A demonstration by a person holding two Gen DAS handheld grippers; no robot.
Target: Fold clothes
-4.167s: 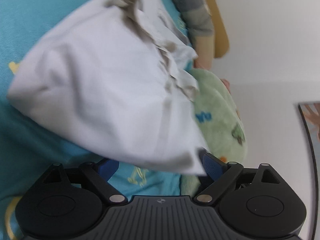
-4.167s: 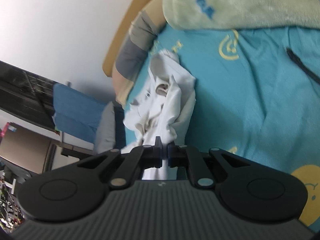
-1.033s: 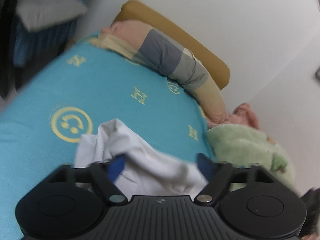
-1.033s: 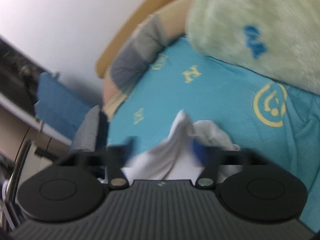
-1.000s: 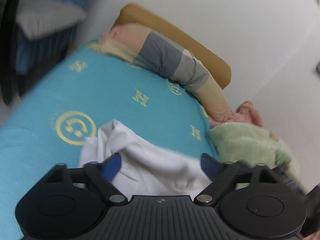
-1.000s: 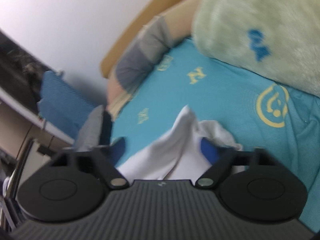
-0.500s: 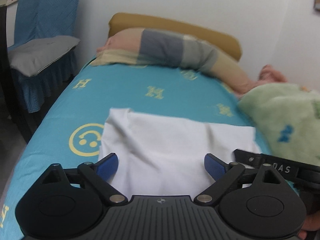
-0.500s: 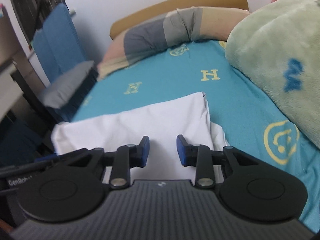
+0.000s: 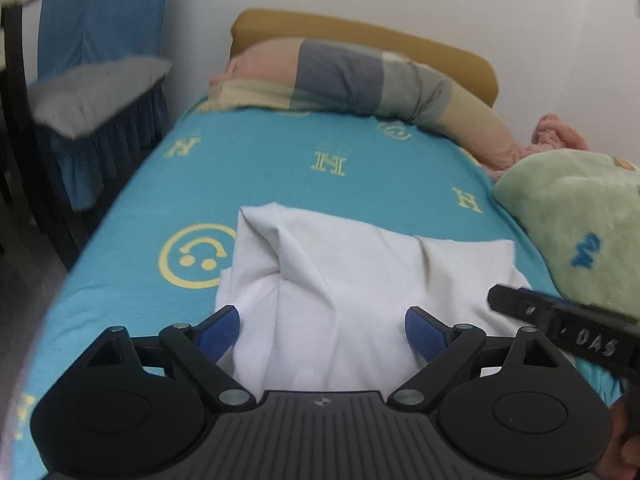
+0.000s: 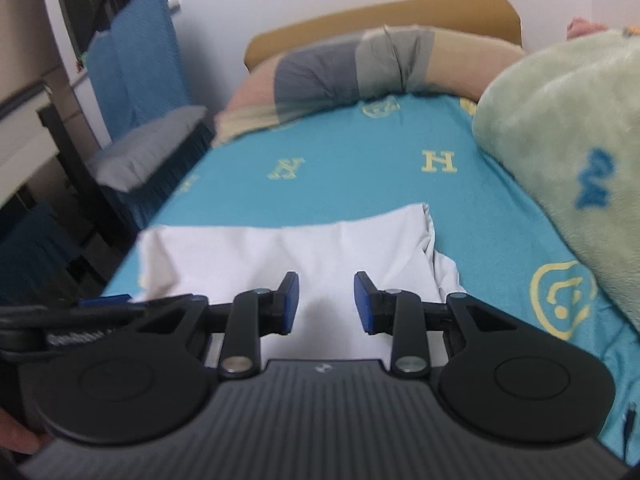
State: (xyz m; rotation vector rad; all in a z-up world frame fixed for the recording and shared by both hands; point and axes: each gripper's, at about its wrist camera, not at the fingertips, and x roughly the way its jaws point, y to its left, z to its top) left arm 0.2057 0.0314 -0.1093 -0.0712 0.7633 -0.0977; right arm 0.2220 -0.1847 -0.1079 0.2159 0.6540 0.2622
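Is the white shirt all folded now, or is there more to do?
Partly. The white shirt lies on the blue bed sheet as a rough rectangle, so some folding looks done. Nothing is held: the left gripper and right gripper are both open above it. Creases and a loose corner remain.

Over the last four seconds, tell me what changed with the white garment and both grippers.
The white cotton garment went from bunched and lifted to lying spread flat on the turquoise smiley-print bedsheet. The right gripper, shut on it earlier, let go; its jaws stand open. The left gripper stayed open. The green fleece blanket is unchanged.
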